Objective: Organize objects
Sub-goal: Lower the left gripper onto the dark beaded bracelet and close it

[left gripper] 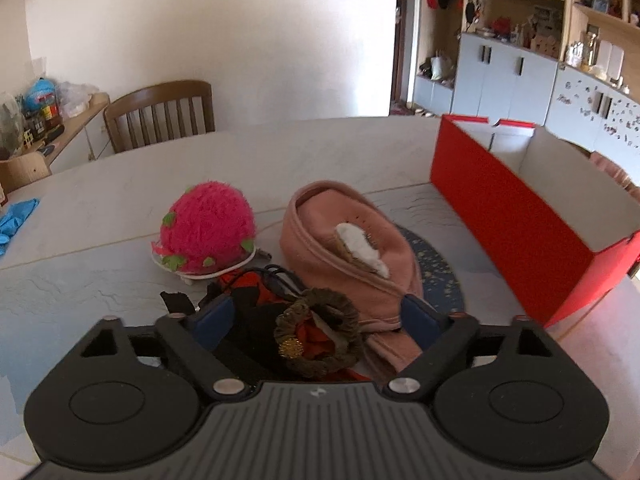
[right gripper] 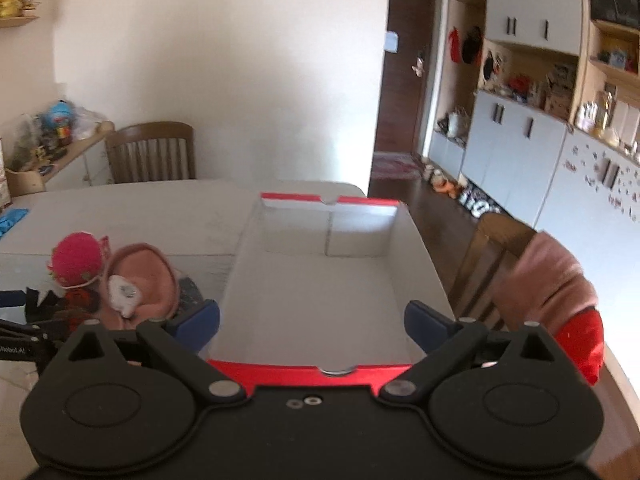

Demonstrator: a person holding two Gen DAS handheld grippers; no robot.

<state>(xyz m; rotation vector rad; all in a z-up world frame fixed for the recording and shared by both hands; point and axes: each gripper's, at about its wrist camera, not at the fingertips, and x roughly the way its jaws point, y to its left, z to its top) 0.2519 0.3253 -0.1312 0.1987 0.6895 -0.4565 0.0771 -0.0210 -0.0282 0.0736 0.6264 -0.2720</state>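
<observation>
A heap of soft things lies on the pale table [left gripper: 120, 200]. It holds a fuzzy hot-pink strawberry hat [left gripper: 206, 232], a peach-pink hat [left gripper: 348, 248] with a white patch, and a black-and-red cloth piece with a brown frilly ring [left gripper: 320, 332]. My left gripper [left gripper: 316, 316] stands open low over the heap. The frilly piece sits between its blue pads [left gripper: 212, 318], with a gap on each side. A red box [left gripper: 512, 216] with a white inside stands to the right. My right gripper [right gripper: 312, 324] hangs open above that box [right gripper: 280, 370] with nothing between its fingers.
A dark blue speckled cloth [left gripper: 436, 268] lies under the pink hat. A blue glove [left gripper: 16, 216] rests at the table's left edge. Wooden chairs stand behind the table [left gripper: 160, 114] and to its right [right gripper: 488, 248]. A pink sleeve with a red cuff [right gripper: 552, 280] is beside the box.
</observation>
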